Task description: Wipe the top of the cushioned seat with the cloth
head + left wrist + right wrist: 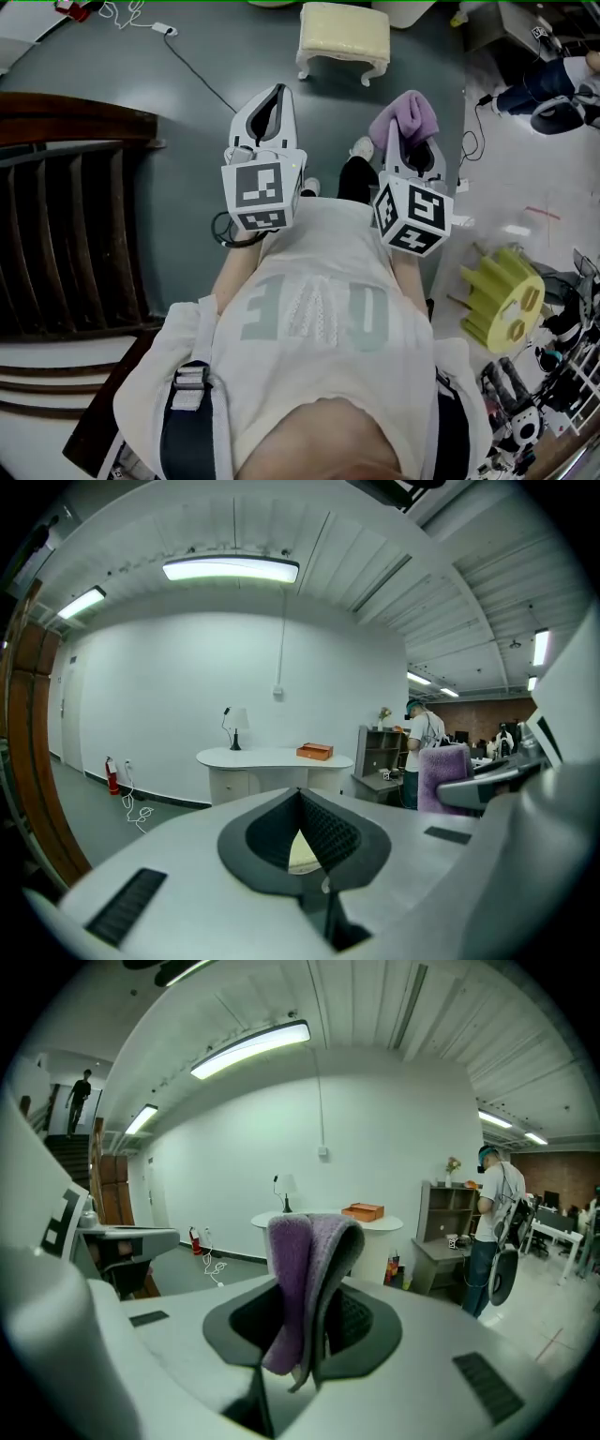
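Note:
The cushioned seat [343,37] is a cream padded stool with white curved legs, standing on the grey floor ahead of me at the top of the head view. A sliver of the seat [302,855] shows through the gap behind the left gripper's tips. My right gripper [410,127] is shut on a purple cloth [412,112], which folds over the jaw tips and hangs between them in the right gripper view, cloth [305,1279]. My left gripper [277,91] is held beside it, shut with nothing in it. Both grippers are well short of the seat.
A dark wooden stair rail [66,216] runs along the left. A cable [202,75] trails across the floor toward the seat. A yellow object [502,300] and robot parts lie at the right. Farther off are a white desk [272,758] and a standing person [422,733].

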Demonstrator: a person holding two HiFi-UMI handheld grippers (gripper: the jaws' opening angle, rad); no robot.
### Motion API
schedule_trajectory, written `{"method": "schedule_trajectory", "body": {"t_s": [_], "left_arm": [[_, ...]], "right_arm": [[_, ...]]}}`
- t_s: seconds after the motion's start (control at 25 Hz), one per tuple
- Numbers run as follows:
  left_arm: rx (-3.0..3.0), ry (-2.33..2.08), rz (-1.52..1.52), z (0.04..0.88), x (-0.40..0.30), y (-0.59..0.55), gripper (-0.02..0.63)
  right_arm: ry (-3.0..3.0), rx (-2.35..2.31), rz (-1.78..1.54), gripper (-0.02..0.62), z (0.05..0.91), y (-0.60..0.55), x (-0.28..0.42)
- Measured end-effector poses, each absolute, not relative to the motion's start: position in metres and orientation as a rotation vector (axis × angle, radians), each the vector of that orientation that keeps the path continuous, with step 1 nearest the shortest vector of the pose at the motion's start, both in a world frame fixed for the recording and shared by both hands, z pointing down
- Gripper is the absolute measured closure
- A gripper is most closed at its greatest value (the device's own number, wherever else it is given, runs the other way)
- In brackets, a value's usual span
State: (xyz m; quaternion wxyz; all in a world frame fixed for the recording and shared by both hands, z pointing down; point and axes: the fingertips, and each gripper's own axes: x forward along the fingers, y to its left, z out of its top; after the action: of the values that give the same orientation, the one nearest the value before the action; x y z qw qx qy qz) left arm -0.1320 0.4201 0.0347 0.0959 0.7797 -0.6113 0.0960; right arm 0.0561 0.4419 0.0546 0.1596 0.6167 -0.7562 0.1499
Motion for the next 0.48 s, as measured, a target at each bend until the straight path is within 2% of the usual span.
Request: {"method": "schedule_trajectory", "body": {"t_s": [0.48], "left_arm": [[2.357, -1.806, 0.31, 0.058, -0.103, 0.302, 0.6]], "right_arm": [[-2.179, 1.833, 0.461, 0.5, 0.079, 0.319, 0.088]]}}
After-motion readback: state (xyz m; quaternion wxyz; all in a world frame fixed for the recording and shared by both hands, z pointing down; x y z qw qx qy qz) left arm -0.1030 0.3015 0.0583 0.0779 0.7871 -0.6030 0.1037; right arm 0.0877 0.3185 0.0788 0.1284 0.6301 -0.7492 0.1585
